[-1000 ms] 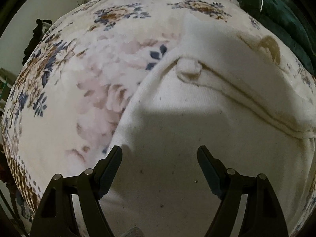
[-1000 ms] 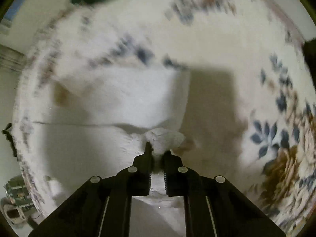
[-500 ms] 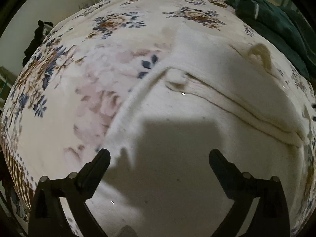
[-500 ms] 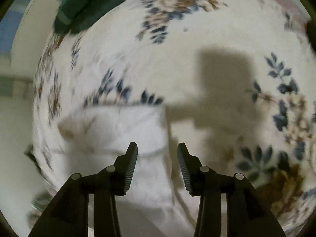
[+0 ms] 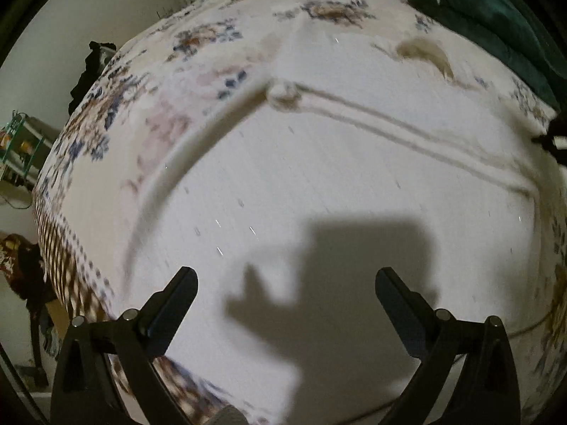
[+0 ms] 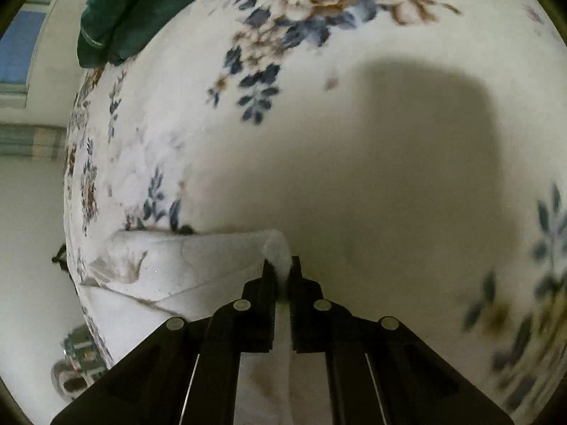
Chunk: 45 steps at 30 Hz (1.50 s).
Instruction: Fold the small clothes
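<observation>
A small cream-white garment (image 5: 319, 163) lies spread on a floral bedspread (image 5: 149, 113), with folded bands across its far part and a brown print near its far edge. My left gripper (image 5: 286, 292) is open and empty, held above the garment's near part. In the right wrist view my right gripper (image 6: 281, 271) is shut on a corner of the white garment (image 6: 184, 262), which stretches away to the left of the jaws.
A dark green piece of clothing (image 5: 496, 14) lies at the far right of the bed and shows in the right wrist view (image 6: 141, 3) at top left. The bed's left edge (image 5: 53, 248) drops to the floor, with a shelf (image 5: 17, 141) beyond.
My right gripper opened, moved and has shut again on a corner of the garment. My left gripper has lifted and opened wider, so more of the garment shows.
</observation>
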Each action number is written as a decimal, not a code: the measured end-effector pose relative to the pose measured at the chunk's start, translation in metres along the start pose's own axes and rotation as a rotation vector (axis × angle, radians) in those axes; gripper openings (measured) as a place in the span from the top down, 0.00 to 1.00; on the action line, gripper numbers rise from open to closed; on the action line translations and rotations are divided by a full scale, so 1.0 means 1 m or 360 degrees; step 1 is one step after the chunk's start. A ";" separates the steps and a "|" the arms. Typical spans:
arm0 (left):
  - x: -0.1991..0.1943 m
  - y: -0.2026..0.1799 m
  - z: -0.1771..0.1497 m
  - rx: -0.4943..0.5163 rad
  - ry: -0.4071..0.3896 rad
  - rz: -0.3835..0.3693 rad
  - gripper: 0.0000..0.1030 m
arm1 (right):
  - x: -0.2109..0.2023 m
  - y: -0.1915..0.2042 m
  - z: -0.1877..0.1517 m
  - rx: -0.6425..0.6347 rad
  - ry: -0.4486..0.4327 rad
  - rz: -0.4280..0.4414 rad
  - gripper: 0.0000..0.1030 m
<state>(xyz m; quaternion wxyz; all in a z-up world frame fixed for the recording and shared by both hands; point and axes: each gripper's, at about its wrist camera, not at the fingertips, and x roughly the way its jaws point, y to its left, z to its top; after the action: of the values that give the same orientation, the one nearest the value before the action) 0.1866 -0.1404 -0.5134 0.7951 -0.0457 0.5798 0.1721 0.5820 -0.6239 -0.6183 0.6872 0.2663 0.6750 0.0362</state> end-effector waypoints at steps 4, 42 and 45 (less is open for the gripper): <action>-0.005 -0.036 -0.023 0.0096 0.0089 -0.0043 0.01 | 0.014 0.006 0.010 -0.0108 0.0210 0.0027 0.85; -0.098 0.027 -0.040 -0.0110 0.0071 -0.0777 0.94 | -0.071 0.235 -0.039 -0.0498 0.0203 0.0179 0.94; -0.081 0.075 -0.030 -0.0234 0.0089 -0.0823 0.94 | -0.044 0.320 -0.061 -0.0610 0.0187 0.0063 0.94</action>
<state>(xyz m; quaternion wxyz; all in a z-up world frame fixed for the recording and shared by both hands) 0.1137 -0.0963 -0.4377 0.7909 -0.2546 0.5565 0.0038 0.6193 -0.3491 -0.4424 0.6838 0.1413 0.6894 0.1929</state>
